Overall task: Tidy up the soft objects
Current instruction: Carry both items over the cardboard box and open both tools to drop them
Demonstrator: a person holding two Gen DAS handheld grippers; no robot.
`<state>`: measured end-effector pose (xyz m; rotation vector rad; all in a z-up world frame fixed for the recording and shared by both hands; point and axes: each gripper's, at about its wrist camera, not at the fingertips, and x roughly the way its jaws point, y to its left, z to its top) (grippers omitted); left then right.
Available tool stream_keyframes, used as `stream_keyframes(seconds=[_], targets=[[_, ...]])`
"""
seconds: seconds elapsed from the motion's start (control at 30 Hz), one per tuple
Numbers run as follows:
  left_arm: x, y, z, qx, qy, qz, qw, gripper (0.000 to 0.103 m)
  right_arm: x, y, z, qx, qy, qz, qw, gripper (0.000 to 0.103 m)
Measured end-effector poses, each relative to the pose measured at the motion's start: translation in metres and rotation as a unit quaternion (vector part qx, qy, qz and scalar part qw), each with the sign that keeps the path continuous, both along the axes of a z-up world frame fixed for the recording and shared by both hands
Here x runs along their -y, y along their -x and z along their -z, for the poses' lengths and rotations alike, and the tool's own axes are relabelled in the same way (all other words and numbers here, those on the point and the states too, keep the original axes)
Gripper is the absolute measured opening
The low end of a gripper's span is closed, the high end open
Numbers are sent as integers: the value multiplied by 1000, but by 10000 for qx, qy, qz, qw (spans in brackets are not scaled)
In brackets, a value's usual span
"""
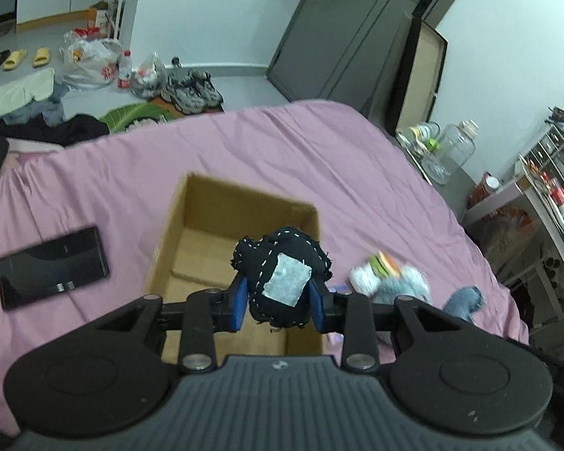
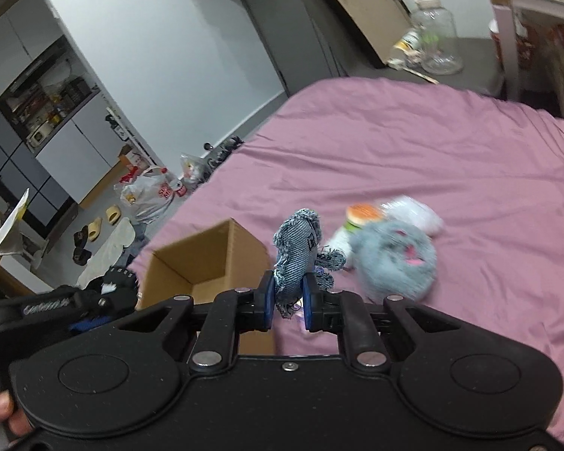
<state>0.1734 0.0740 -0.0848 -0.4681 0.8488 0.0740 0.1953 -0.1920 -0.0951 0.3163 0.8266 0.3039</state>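
My left gripper (image 1: 280,302) is shut on a black stitched cloth toy (image 1: 282,263) with a grey patch, held above the near right part of an open cardboard box (image 1: 206,203) on the pink bed. The box's inside shows only bare cardboard. In the right wrist view my right gripper (image 2: 286,302) is shut on a blue denim toy (image 2: 299,248), lifted just right of the cardboard box (image 2: 206,255). A grey fluffy plush (image 2: 394,259) and a white plush with a burger (image 2: 361,214) lie on the sheet beyond; both show blurred in the left wrist view as the plush (image 1: 391,274).
A black phone (image 1: 52,267) lies on the pink sheet (image 1: 282,150) left of the box. Clothes, shoes and plastic bags (image 1: 90,60) litter the floor past the bed's far edge. A glass jar (image 1: 455,146) and shelves stand to the right of the bed.
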Motion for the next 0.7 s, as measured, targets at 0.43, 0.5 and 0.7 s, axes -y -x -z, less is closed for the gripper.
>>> stream_keyframes(seconds=[0.43,0.5,0.7], targets=[[-36,-52,34,-200,217,123,9995,32,-58,-25,-17,150,120,-279,9994,15],[-40,-55,43,-233,301,122,9992,32,-70,-30,-14,116,131,-367,9992,15],[-48,-66,61,-351,377,50,9987,34,-102,-46,3,-50,171,-640,9978,15]])
